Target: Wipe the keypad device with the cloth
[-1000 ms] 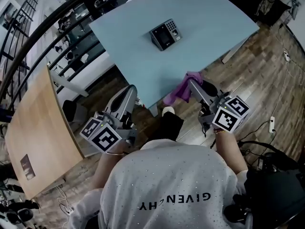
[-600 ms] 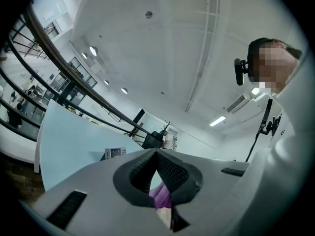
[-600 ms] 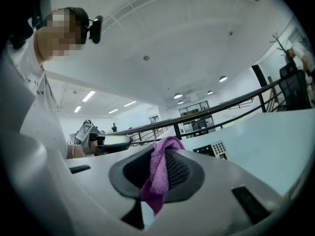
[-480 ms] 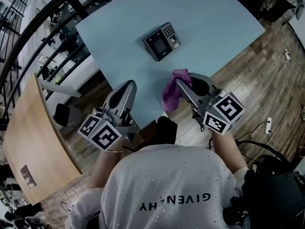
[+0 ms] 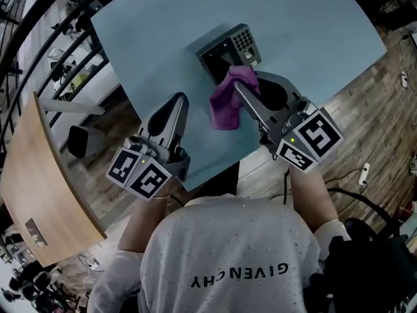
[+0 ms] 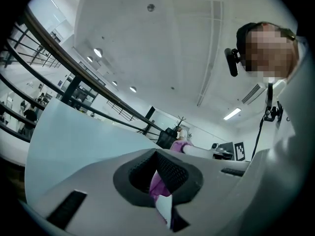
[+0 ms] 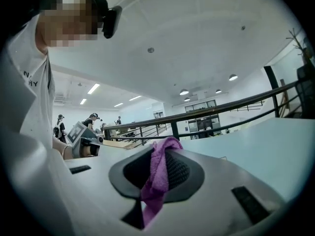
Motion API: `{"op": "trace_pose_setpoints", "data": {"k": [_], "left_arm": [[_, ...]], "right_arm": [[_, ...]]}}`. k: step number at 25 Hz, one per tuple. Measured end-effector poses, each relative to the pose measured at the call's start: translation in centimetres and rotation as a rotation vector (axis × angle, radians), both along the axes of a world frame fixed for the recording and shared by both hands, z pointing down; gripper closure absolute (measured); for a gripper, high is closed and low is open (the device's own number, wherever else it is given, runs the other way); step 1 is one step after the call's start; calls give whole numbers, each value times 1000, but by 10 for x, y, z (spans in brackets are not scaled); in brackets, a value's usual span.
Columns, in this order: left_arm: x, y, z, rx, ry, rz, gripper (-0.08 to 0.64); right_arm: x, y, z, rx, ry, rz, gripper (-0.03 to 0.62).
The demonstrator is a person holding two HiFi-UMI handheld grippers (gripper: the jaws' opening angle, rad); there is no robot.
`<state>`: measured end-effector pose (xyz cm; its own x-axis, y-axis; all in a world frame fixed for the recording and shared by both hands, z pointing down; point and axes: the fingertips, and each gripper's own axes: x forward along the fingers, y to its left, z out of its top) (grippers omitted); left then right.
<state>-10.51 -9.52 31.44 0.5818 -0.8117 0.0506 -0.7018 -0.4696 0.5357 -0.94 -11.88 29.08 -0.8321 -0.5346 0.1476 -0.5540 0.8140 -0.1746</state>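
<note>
Purple cloth [image 5: 225, 104] — in right claw [image 5: 239, 87], outstretched

The keypad device [image 5: 225, 49] sits on the table [image 5: 306, 31], the cloth [image 5: 227, 98] overlapping its near edge.

Cloth [image 5: 227, 98] was soft purple fabric, fuzzy nap, limp. Keypad device [image 5: 226, 49] looked like plastic, grey casing, dark face panel a bit glossier. Table [image 5: 156, 18] had a smooth matt pale blue top. Left gripper [image 5: 178, 100] and right gripper [image 5: 238, 85] were matt grey plastic with smooth shells; pads [image 7: 181, 173] were dark and finely ribbed. Floor [image 5: 365, 122] was wood planks, slight sheen.
</note>
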Motion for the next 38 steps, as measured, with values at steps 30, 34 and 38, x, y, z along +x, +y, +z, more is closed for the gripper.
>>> {"op": "trace_pose_setpoints", "data": {"k": [30,34,38], "left_arm": [[30,-91,84,-146,-31,87,560],[25,-94,81,-141,-16,74,560],[19,-92,77,-138,-8,62,560]], "right_arm": [[2,-109,101,-62,313,63,545],[25,-129,102,-95,309,170,545],[47,-140,107,-100,339,253,545]]}}
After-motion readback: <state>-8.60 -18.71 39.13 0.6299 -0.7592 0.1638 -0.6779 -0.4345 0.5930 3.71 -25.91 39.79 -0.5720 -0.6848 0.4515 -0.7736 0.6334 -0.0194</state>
